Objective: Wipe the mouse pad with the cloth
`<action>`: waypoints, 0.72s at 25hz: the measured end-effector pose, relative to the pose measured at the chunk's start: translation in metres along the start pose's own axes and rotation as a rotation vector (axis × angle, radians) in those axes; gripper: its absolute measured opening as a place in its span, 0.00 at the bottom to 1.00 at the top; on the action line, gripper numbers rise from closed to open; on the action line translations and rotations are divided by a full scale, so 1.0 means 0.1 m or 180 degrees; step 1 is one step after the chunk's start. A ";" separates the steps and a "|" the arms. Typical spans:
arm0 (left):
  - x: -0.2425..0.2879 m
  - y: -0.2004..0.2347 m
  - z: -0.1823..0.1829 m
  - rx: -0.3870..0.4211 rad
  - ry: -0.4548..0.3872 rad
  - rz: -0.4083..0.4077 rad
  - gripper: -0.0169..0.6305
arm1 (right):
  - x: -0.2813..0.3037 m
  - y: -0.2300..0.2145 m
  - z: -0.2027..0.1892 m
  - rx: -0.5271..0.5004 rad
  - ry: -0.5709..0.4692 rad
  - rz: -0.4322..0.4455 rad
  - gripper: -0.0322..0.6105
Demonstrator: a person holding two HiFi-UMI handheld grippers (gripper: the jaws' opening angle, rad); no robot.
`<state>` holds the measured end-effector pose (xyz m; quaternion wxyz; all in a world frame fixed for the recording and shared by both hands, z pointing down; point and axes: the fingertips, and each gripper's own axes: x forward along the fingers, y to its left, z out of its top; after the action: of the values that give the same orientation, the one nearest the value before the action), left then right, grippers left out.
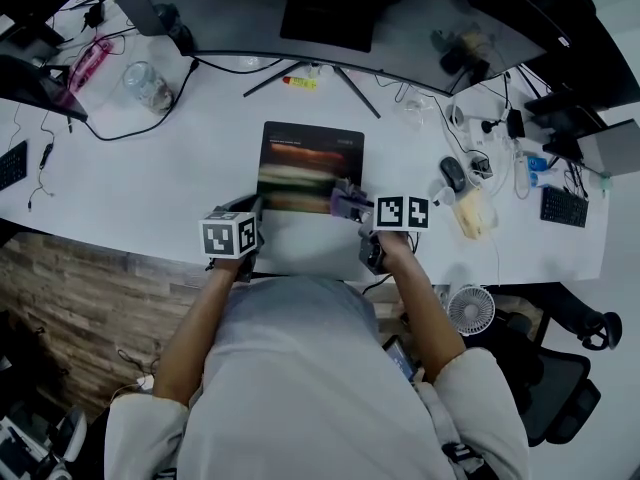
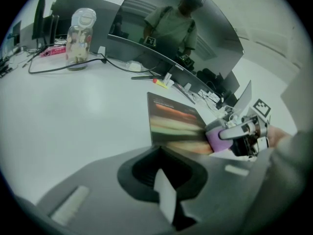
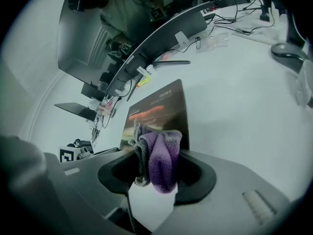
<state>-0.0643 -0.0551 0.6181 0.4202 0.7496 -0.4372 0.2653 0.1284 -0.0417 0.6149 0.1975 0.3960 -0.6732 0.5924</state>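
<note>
Cloth held at the near edge of the mouse pad, mid-frame on the white counter.

In the head view the dark mouse pad (image 1: 310,158) lies at the centre of the counter (image 1: 150,188), below the curved monitor (image 1: 330,28). The right gripper (image 3: 151,199) is clamped on a bunched purple and grey cloth (image 3: 159,155). In the right gripper view the cloth stands up from the jaws at lower centre, over the pad's near edge. The left gripper (image 2: 166,199) sits at the pad's lower left corner in the head view; its jaws look closed together with nothing between them. Its own view shows the pad at centre and the cloth to the right. A glass jar (image 1: 147,86) stands at upper left, and a computer mouse (image 1: 452,173) lies to the right of the pad.
</note>
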 end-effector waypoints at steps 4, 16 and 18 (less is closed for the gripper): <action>0.00 0.00 0.00 -0.0011 0.0001 -0.0002 0.03 | -0.07 -0.10 0.01 0.0012 -0.0004 -0.0036 0.37; 0.00 -0.01 -0.01 0.0037 0.0009 -0.0017 0.03 | -0.36 -0.40 -0.02 -0.0030 -0.0150 -0.0344 0.37; 0.00 -0.02 -0.02 0.0038 0.0020 -0.0028 0.03 | -0.42 -0.41 -0.04 -0.0181 -0.0190 -0.0457 0.37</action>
<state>-0.0631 -0.0528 0.6183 0.4182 0.7532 -0.4310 0.2684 0.1848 -0.0245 0.6115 0.2305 0.4550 -0.6652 0.5454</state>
